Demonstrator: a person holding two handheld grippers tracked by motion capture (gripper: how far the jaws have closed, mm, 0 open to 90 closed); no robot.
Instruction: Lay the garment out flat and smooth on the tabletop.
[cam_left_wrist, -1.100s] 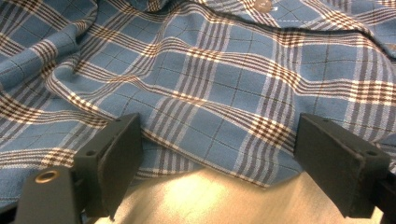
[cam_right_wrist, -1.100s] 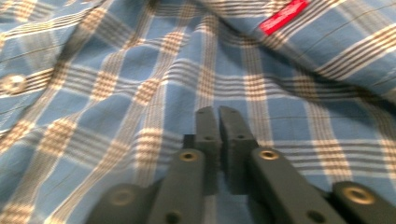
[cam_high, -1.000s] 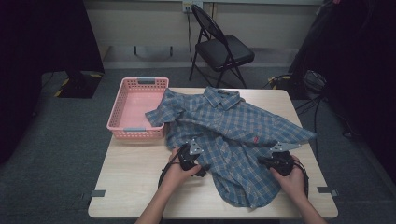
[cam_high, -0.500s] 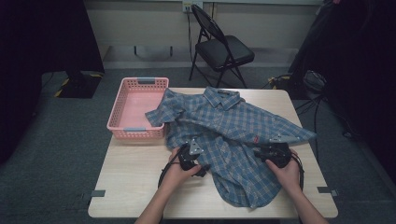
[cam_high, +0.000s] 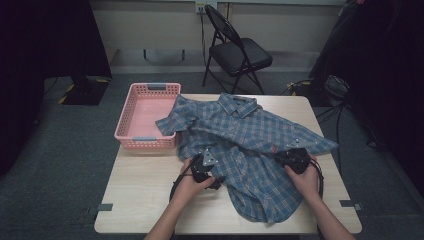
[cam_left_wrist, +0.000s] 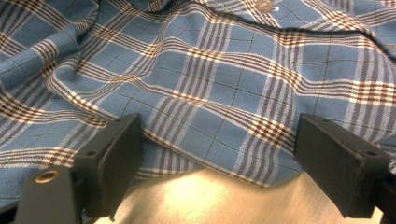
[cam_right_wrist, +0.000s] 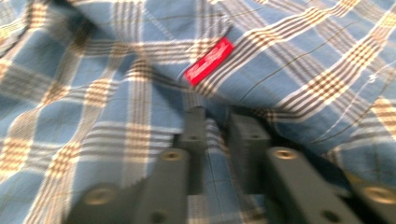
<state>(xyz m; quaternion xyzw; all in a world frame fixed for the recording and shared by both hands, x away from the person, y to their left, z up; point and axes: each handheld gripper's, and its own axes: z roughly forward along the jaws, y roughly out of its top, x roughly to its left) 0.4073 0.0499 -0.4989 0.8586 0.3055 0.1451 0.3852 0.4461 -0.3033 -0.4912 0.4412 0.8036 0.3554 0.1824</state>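
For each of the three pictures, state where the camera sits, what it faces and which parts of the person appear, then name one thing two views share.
High view: above the person's side, looking forward and down on the table, pink basket and plaid shirt; forearms, left gripper and right gripper.
Left gripper view: on that gripper, low at the shirt's hem; jaws wide apart.
Right gripper view: on that gripper, facing a red label; jaws pinching a fold, having just closed further.
Shared: the shirt and its red label.

shirt (cam_right_wrist: 280, 56) blurred, red label (cam_right_wrist: 208, 61) text unreadable
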